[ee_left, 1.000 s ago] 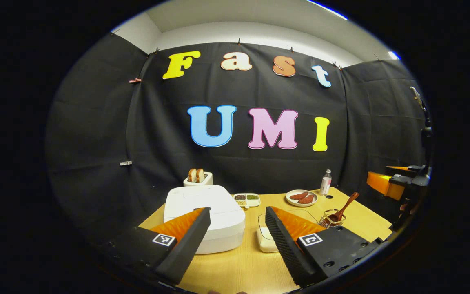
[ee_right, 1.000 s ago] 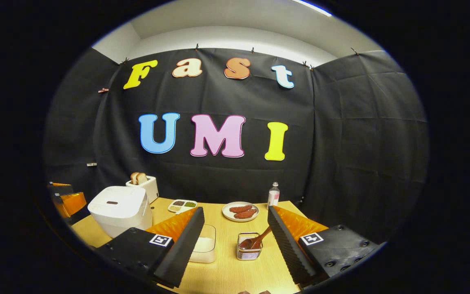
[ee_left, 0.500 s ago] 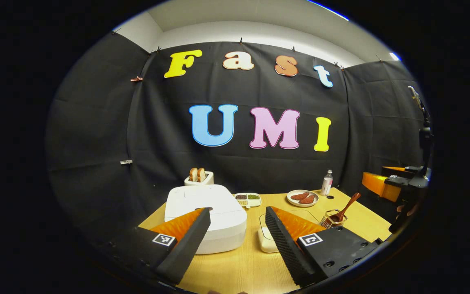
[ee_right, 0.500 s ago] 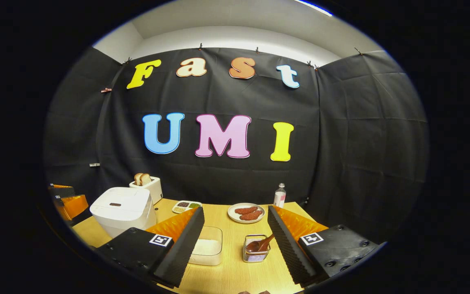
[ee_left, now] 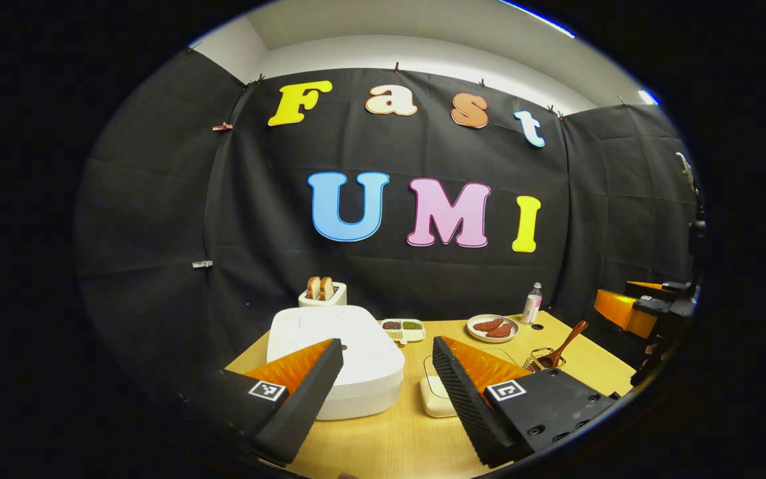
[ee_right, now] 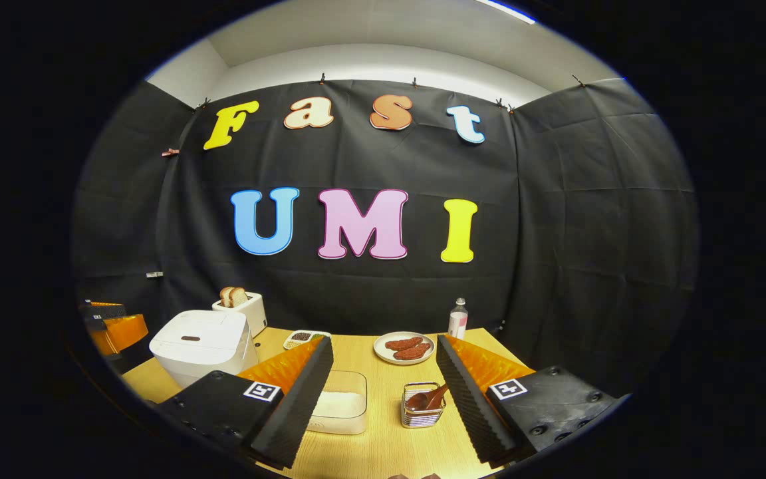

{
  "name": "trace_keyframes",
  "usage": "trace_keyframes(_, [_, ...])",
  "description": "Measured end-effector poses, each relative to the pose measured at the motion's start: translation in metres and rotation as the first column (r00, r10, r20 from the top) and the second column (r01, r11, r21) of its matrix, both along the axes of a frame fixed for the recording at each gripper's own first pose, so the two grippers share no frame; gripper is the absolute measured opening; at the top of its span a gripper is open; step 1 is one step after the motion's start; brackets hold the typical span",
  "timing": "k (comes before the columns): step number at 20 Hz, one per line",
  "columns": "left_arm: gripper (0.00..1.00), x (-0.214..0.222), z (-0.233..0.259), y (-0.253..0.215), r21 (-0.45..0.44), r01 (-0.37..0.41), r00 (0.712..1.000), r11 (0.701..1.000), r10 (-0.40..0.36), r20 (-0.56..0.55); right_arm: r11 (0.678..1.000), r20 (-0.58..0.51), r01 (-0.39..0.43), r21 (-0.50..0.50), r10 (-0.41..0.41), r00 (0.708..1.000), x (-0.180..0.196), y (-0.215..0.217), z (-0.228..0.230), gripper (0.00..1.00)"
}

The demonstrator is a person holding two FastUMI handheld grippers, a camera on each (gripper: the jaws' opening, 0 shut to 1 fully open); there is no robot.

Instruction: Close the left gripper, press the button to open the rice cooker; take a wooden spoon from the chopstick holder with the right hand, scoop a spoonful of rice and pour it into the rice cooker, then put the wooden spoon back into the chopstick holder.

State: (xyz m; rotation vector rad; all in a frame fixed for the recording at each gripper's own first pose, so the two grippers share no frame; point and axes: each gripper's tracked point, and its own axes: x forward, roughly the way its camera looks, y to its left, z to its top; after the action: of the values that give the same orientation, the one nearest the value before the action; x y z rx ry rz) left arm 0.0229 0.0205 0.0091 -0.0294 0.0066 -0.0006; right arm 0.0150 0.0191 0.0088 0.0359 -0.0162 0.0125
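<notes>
Table [ee_right: 383, 459] w/ lidded rice cooker [ee_left: 340, 362], spoon [ee_right: 427, 399] in holder [ee_right: 421, 414]; both tools [ee_left: 386, 392] [ee_right: 383, 399] spread, empty.

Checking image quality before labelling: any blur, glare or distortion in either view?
Left gripper view: sharp, strong fisheye bending; rice cooker evenly lit, its lid top bright, no harsh glare. Right gripper view: also sharp, wall bowed at edges; wooden spoon and chopstick holder clearly resolved, soft shadows on the table.

On the tabletop [ee_right: 383, 446], the rice cooker [ee_right: 200, 342] stands at the left, with a toaster [ee_right: 243, 309] behind it. A rice box [ee_right: 340, 409] lies right of the cooker, the chopstick holder [ee_right: 421, 411] just beside that, spoon [ee_right: 428, 398] in it. Behind them, a plate [ee_right: 404, 347] and bottle [ee_right: 457, 318].
</notes>
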Motion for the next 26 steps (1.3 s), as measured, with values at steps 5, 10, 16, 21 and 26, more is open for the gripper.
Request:
trace_keyframes(5, [0.8, 0.031, 0.008, 0.018, -0.064, 0.019, 1.0, 0.998, -0.02, -0.016, 0.999, 0.007, 0.053, -0.013, -0.052, 0.999, -0.017, -0.012, -0.003, 0.96])
trace_keyframes(10, [0.46, 0.082, 0.002, 0.047, -0.081, -0.026, 0.996, 0.996, 0.019, -0.085, 0.99, -0.044, 0.137, -0.019, -0.137, 0.99, -0.03, -0.04, -0.022, 0.98])
trace_keyframes(16, [0.2, 0.13, -0.016, 0.073, -0.086, -0.029, 0.984, 0.996, 0.013, -0.178, 0.975, -0.116, 0.22, 0.012, -0.218, 0.969, -0.045, -0.062, -0.041, 0.98])
trace_keyframes(21, [0.08, 0.157, -0.052, 0.089, -0.07, -0.049, 0.954, 0.996, 0.026, -0.298, 0.971, -0.172, 0.237, 0.028, -0.229, 0.958, -0.055, -0.064, -0.05, 0.98])
trace_keyframes(26, [0.05, 0.172, -0.09, 0.09, -0.085, -0.048, 0.906, 0.995, 0.008, -0.423, 0.983, -0.223, 0.181, 0.033, -0.169, 0.96, -0.064, -0.048, -0.06, 0.98])
